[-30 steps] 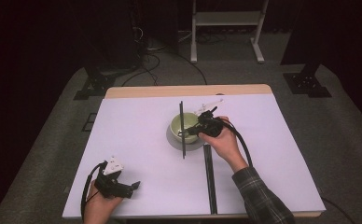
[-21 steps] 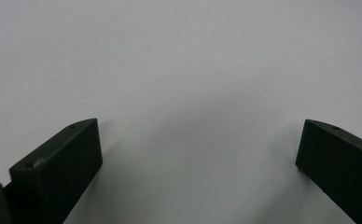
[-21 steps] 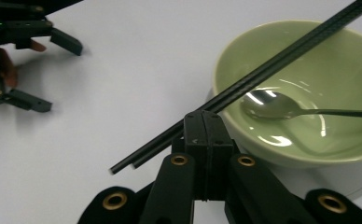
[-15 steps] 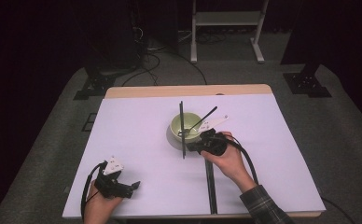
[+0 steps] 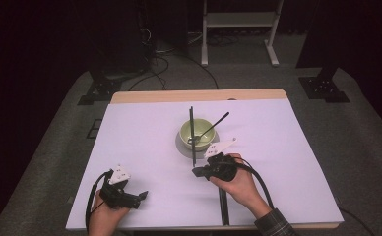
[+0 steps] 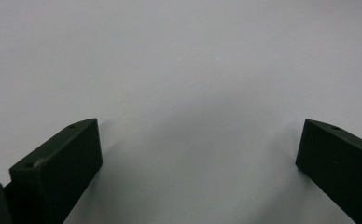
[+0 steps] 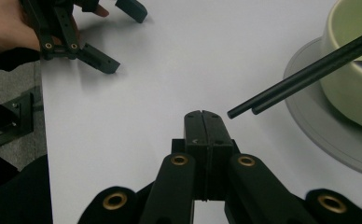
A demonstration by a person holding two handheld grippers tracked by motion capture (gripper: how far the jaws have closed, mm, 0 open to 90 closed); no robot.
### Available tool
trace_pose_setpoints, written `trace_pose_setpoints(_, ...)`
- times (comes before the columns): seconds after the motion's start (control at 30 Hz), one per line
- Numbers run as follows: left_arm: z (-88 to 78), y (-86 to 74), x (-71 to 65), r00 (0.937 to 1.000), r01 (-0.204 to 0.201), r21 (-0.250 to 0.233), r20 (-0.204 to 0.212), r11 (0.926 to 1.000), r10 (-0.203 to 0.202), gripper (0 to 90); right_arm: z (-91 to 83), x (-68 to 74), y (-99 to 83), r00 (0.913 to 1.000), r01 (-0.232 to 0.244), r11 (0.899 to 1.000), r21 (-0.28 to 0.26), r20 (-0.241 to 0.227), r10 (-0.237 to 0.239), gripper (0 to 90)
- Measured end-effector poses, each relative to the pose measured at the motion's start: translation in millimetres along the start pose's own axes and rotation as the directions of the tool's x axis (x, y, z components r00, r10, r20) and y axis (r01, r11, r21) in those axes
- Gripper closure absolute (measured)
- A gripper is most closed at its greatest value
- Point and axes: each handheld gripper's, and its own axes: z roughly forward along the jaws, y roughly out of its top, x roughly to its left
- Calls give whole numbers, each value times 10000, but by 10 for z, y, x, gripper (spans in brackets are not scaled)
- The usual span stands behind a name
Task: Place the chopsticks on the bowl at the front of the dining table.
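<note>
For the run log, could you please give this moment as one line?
left gripper: open, empty | right gripper: shut, empty | chopsticks: across bowl

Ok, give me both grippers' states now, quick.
Left gripper: open, nothing between its jaws, over the bare white table.
Right gripper: shut, empty, beside the chopsticks.

table [image 5: 144, 147]: bears everything, bare at left
plate [image 5: 184, 146]: mid-table, just right of centre
bowl [image 5: 197, 132]: on plate
spoon [image 5: 211, 126]: in bowl, handle leans out over far right rim
chopsticks [image 5: 192, 132]: lie across bowl rim, far to near, near tips past plate
right gripper [image 5: 200, 171]: near side of plate, just beside chopstick tips, not touching
left gripper [image 5: 141, 195]: near left corner, well apart from bowl
</note>
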Motion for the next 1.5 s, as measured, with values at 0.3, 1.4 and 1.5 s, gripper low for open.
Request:
trace_pose_setpoints(0.3,0,1,2,10000,-22,4,-2,10000,22,0,83,-67,8,9999,-99,9999,122,93,98,900)
trace_pose_setpoints(1.4,0,1,4,10000,-32,18,-2,10000,32,0,-468,-306,-421,9836,-470,9976,-503,1715,550,328)
trace_pose_setpoints(1.5,-1,0,4,10000,-37,12,-4,10000,37,0,-560,-364,-487,9785,-509,9973,-522,1973,602,216)
